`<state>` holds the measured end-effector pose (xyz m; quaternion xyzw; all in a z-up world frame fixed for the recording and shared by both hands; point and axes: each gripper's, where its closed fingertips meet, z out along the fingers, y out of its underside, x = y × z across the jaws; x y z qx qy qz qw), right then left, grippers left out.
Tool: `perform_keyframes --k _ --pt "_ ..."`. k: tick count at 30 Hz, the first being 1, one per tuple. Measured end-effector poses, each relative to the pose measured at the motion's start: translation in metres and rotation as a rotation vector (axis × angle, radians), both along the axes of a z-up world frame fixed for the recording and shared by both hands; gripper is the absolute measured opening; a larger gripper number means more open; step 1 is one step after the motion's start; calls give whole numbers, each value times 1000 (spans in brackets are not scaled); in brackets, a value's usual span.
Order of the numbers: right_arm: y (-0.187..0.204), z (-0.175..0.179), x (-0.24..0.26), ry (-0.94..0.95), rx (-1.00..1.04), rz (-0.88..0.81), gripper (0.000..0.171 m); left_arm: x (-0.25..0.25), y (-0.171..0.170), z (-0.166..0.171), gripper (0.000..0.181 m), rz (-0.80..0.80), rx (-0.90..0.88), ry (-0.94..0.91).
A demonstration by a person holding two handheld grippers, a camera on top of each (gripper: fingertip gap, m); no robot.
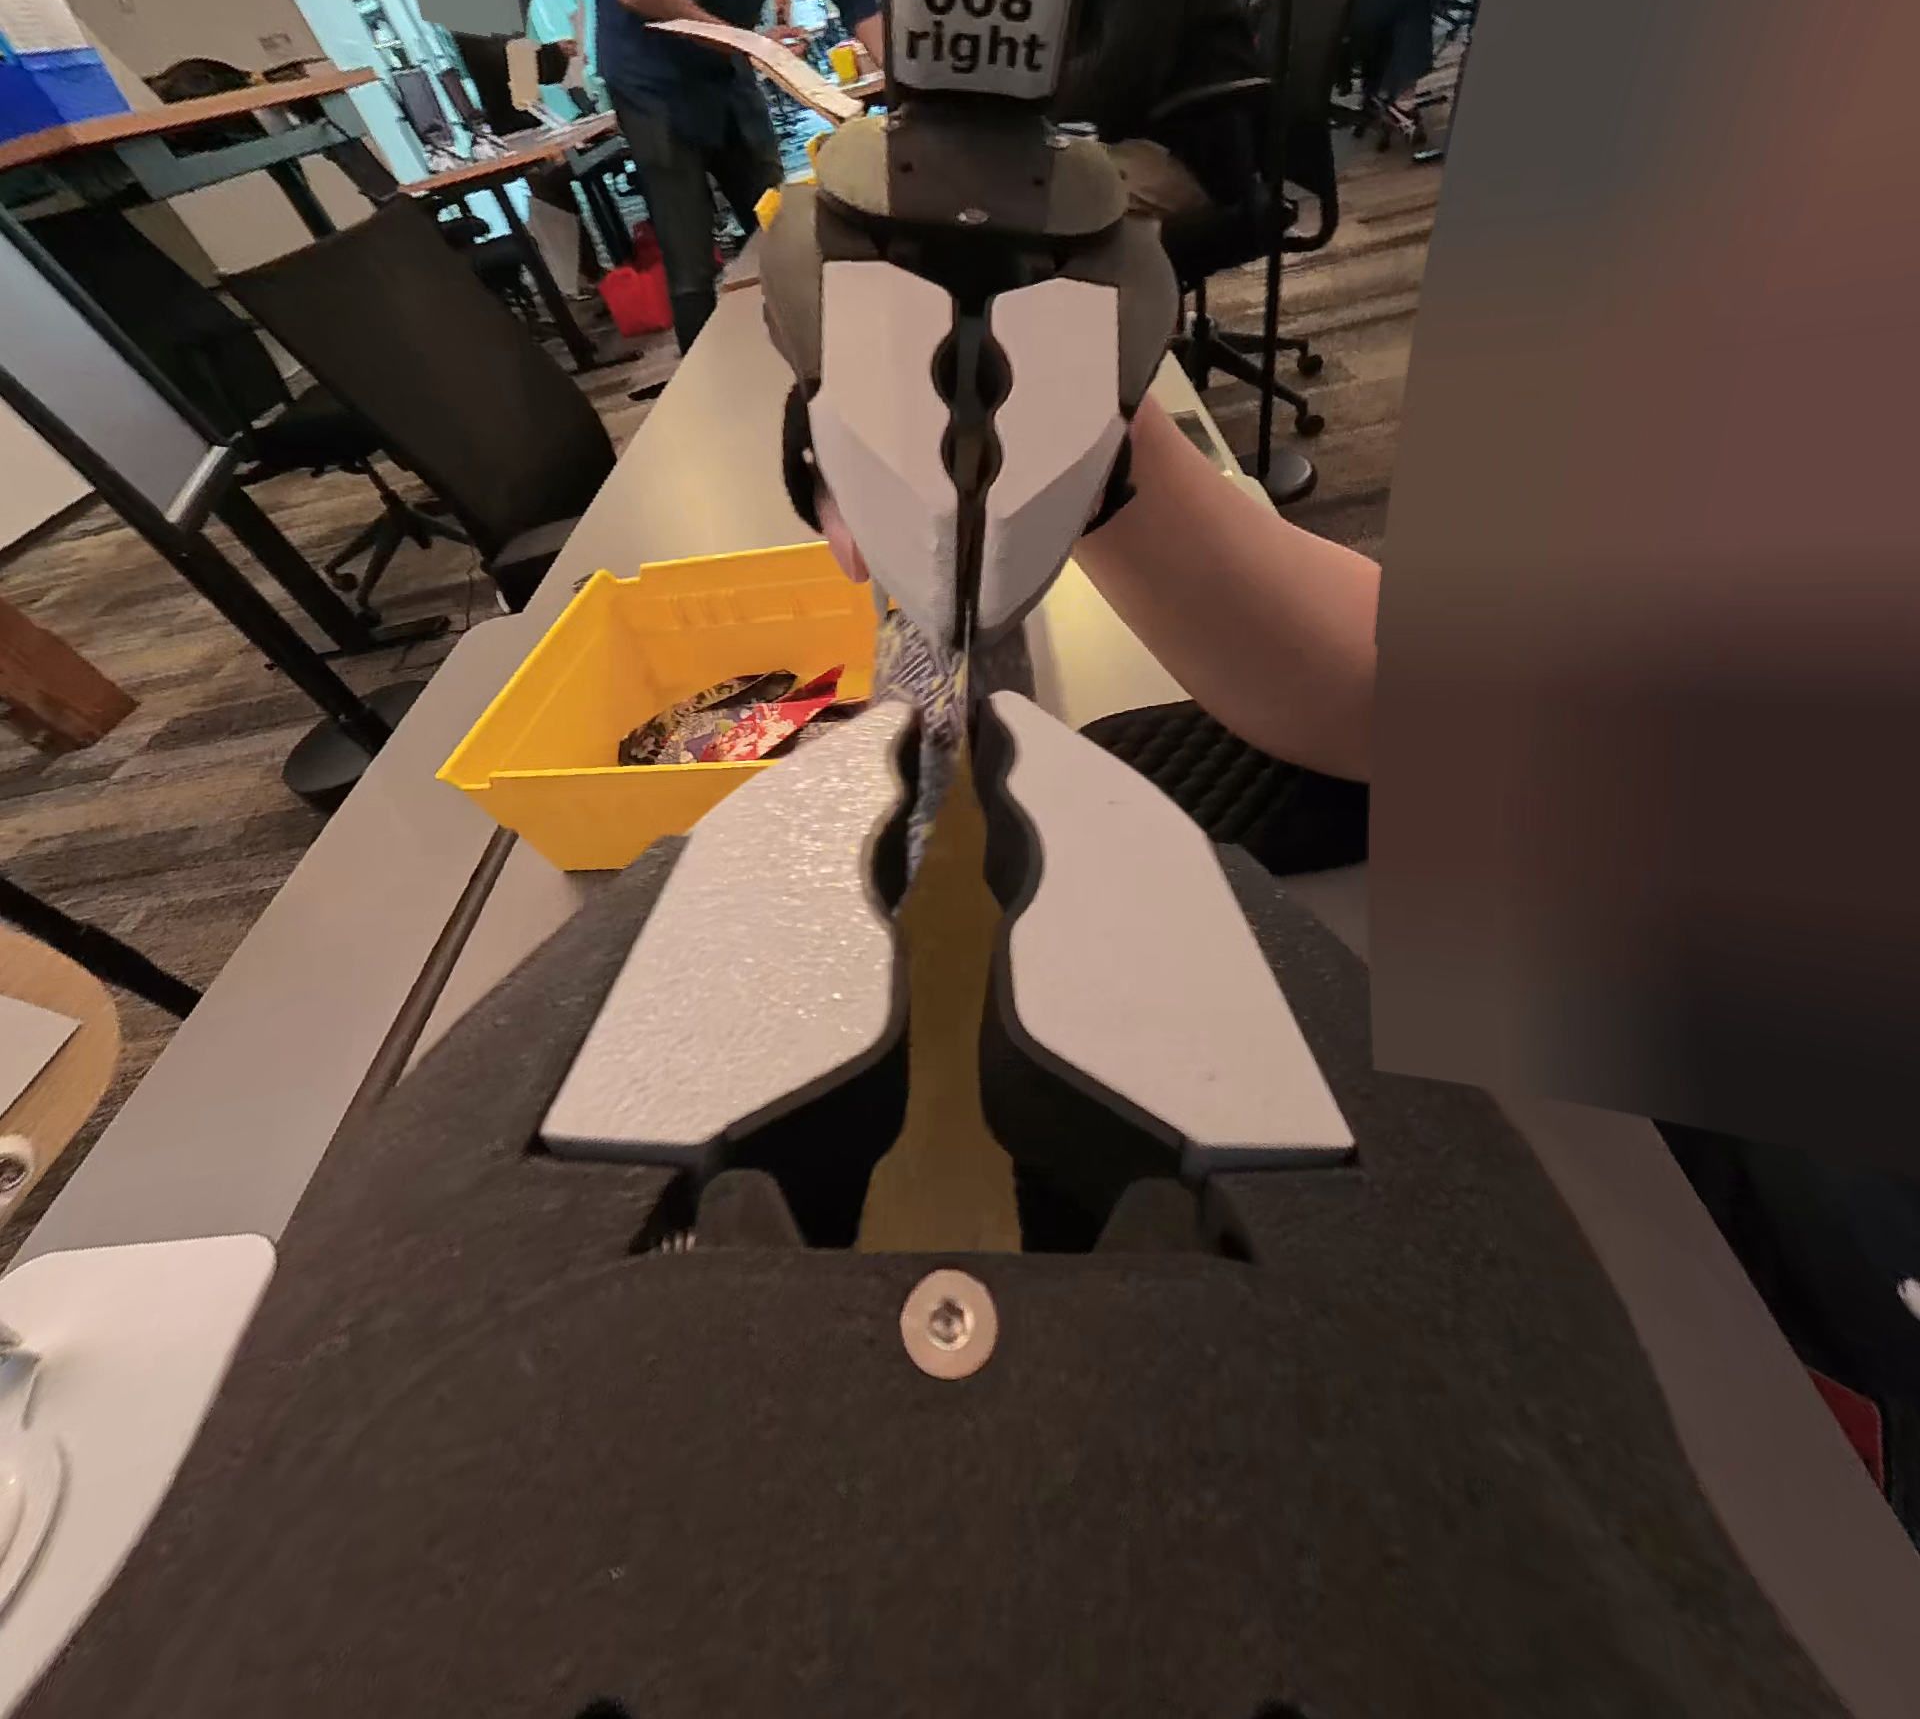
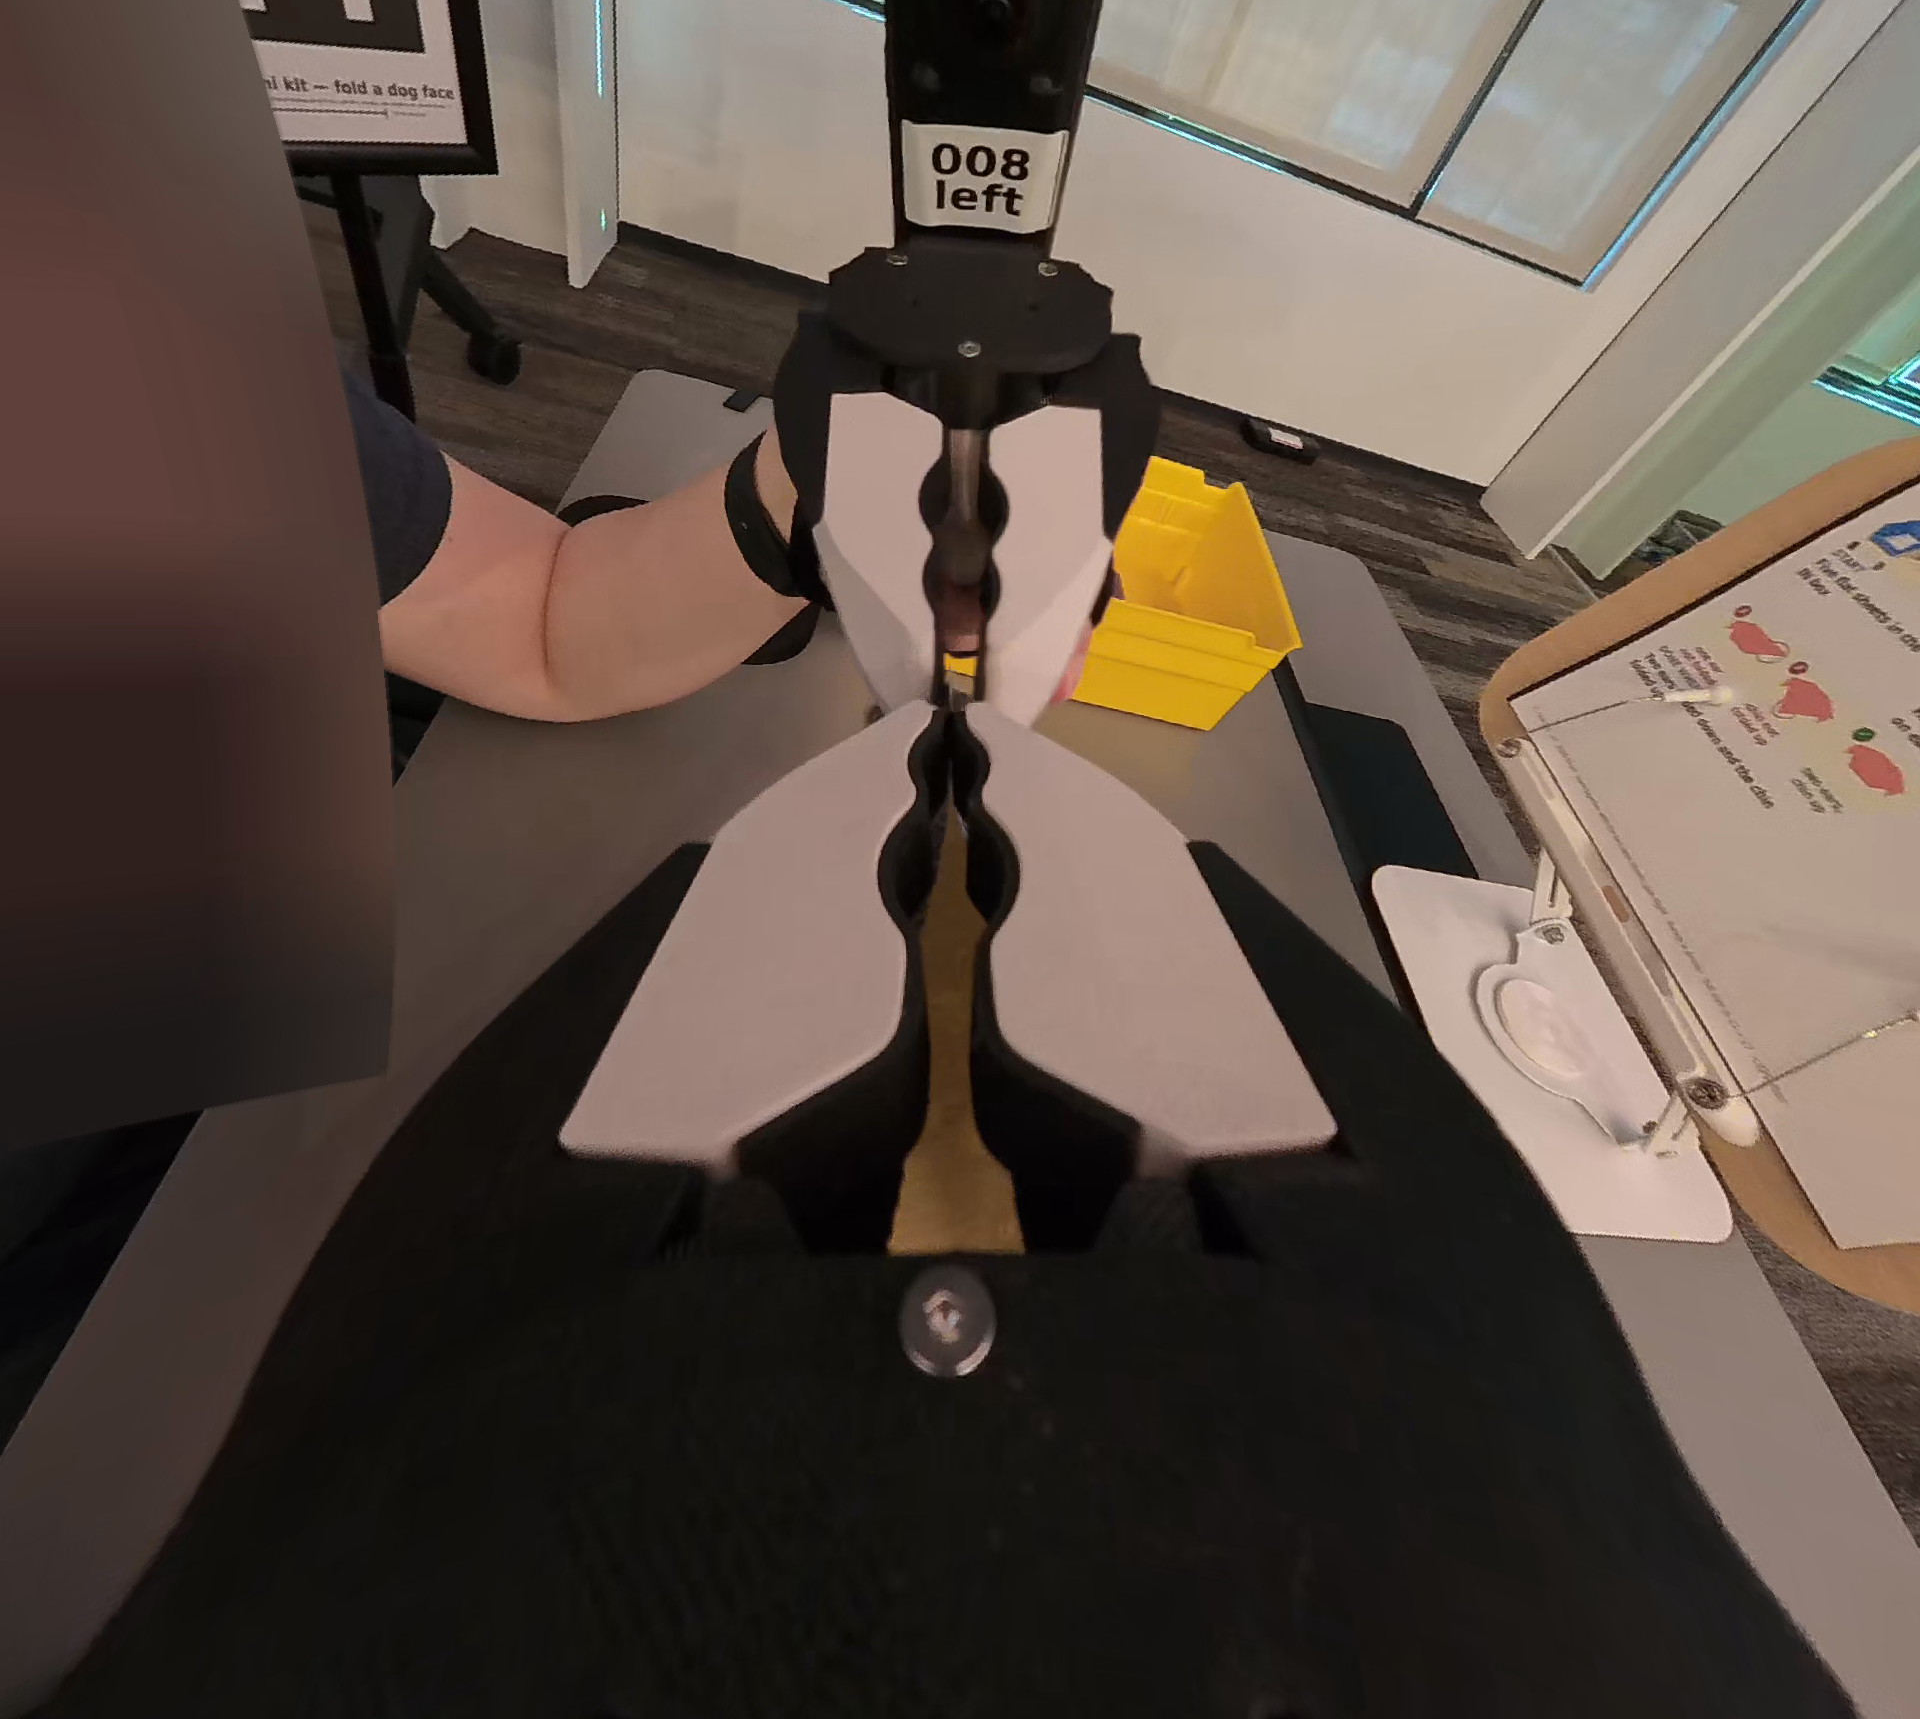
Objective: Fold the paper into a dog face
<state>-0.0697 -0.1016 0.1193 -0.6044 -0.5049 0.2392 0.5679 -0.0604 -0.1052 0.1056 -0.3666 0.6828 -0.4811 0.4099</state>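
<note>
The paper (image 1: 935, 713), patterned on one face and gold on the other, hangs edge-on in the air above the desk (image 1: 343, 931). The left gripper (image 1: 951, 734) pinches it between its fingers, and the right gripper (image 2: 951, 739) nips it tip to tip from the opposite side (both clamped tight). A yellow bin (image 1: 582, 734) of folded papers sits near the desk's far edge.
</note>
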Motion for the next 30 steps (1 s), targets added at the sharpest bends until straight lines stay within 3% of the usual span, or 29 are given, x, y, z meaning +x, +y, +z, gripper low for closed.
perform_keyframes --k 2,14,30 --pt "-1 -1 -1 0 -4 10 1 -1 -2 -1 0 -14 9 9" --pt "-3 11 0 61 30 1 12 -3 -1 5 0 8 17 -11" --pt "0 11 -6 83 5 6 1 -1 -2 9 0 62 68 -44"
